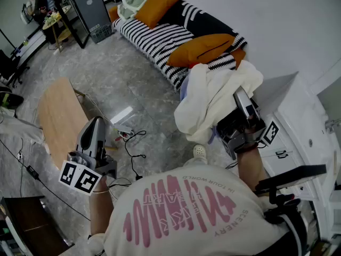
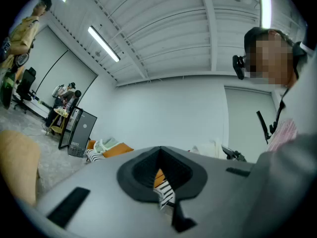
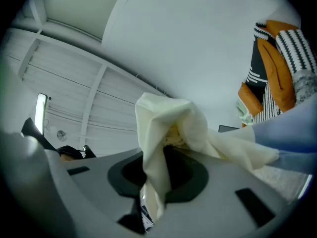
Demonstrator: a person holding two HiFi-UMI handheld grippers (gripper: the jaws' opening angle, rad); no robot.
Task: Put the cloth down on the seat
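- The sofa (image 1: 154, 39) runs along the white wall, a long low seat in a black-and-white striped cover with plump orange cushions (image 1: 200, 49) lying on it
- The cloth (image 1: 213, 97) is cream and soft, crumpled into loose, baggy folds; it is held up in the air by the sofa's near end and is not lying on the seat
- The right gripper (image 1: 238, 96) tilts upward close to that same end of the sofa, its smooth grey jaws clenched on a bunched fold of the cloth, which spills over both sides of them
- The left gripper (image 1: 97, 124) is well apart from the sofa, over the glossy grey marbled floor (image 1: 106, 73); its jaws are drawn together with nothing between them
- A pale wooden table (image 1: 56, 113) with rounded corners stands farther from the sofa, just beside the left gripper
- A white cabinet (image 1: 298, 121), flat-fronted, stands next to the sofa's near end
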